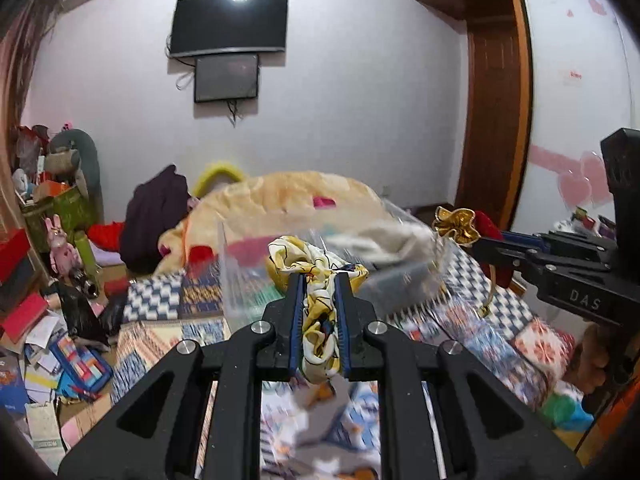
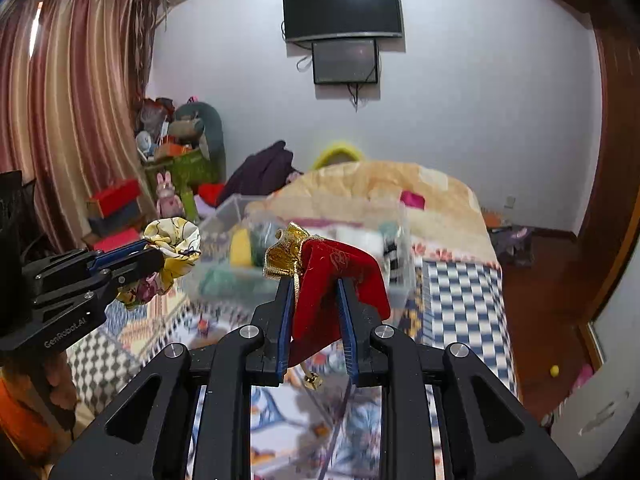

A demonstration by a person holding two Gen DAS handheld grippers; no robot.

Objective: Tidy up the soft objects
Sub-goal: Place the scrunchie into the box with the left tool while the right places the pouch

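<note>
My left gripper is shut on a yellow and white patterned cloth, held above the bed; it also shows in the right wrist view. My right gripper is shut on a red velvet pouch with a gold top; its gold top shows in the left wrist view. A clear plastic bin with several soft items stands on the bed just ahead of both grippers; it appears blurred in the left wrist view.
The bed has a patchwork quilt and a folded beige blanket behind the bin. Clutter, boxes and toys pile up on the left. A wardrobe stands at the right, a TV on the far wall.
</note>
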